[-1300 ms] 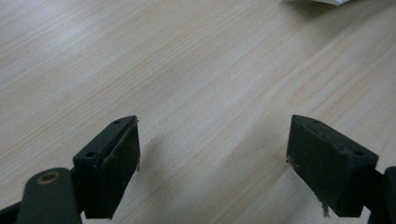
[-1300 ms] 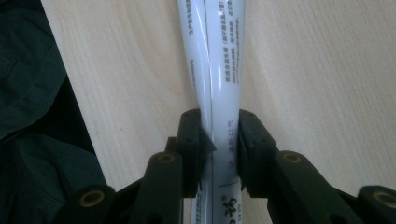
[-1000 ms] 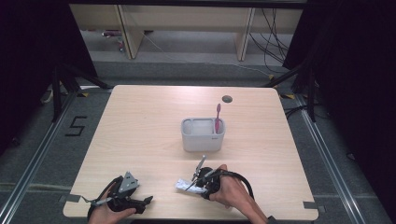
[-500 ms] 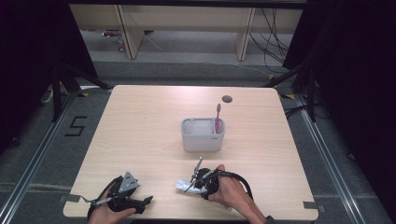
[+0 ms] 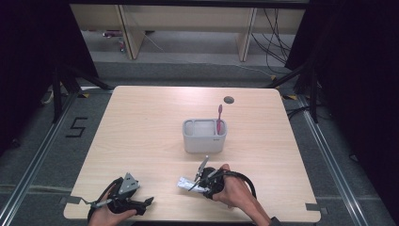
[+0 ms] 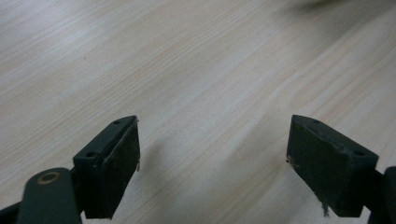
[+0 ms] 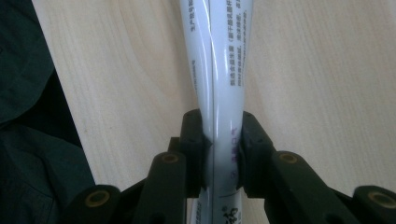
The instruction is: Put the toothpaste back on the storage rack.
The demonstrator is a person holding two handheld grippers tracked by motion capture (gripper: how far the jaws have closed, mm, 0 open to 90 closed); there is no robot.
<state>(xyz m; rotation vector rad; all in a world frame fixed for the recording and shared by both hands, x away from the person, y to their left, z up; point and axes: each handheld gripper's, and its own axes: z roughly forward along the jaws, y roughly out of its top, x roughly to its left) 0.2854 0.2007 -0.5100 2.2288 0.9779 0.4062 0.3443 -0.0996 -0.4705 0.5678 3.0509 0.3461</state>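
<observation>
Right gripper clamps white tube | left gripper spread wide, empty | risk: soft tube buckles or slips when lifted

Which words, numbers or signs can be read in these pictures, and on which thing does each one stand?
"5": painted in black on the floor, left of the table.
Chinese print on the white tube, which the right gripper pinches: too small and blurred to read.
Small dark mark on the grey holder: too small to read.
</observation>
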